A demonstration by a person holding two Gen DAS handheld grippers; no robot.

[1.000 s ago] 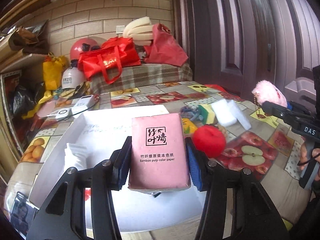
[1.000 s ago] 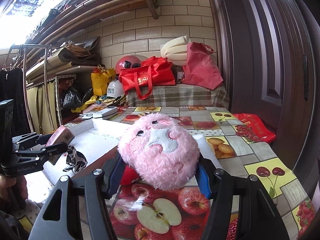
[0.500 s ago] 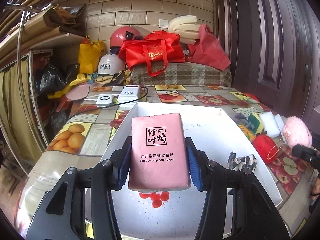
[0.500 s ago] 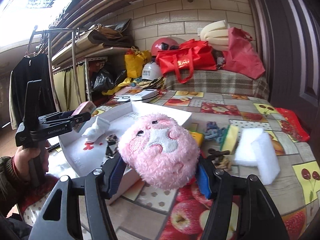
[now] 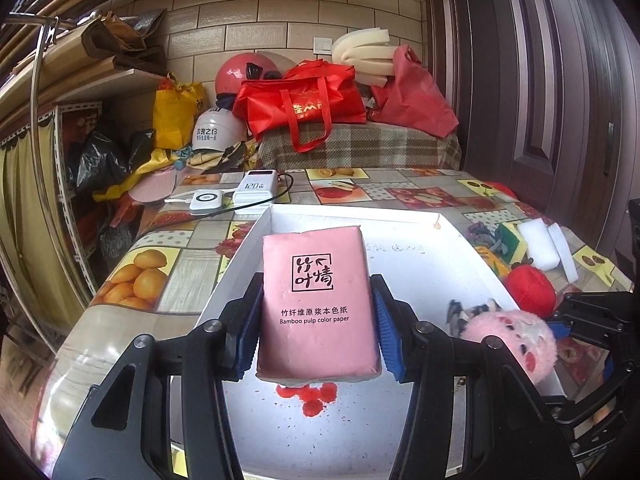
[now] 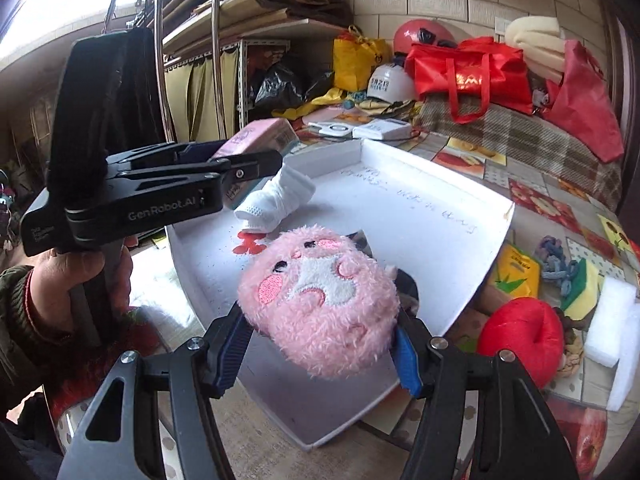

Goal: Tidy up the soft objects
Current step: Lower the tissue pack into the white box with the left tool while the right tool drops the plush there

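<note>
With my left gripper (image 5: 316, 322) clamped on the pink plastic-wrapped tissue pack (image 5: 318, 304) and my right gripper (image 6: 322, 346) pinching the fluffy pink plush toy (image 6: 320, 300), both above the white shallow tray (image 6: 432, 216), I lower each to bare floor before releasing, clear of the white rolled sock (image 6: 276, 200).

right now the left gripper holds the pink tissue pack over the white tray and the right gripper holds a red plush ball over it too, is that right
Not quite. The right gripper holds a pink plush toy, not the red plush ball, which lies on the table beside the white tray, as the right wrist view shows. The left gripper does hold the pink tissue pack over the tray.
</note>
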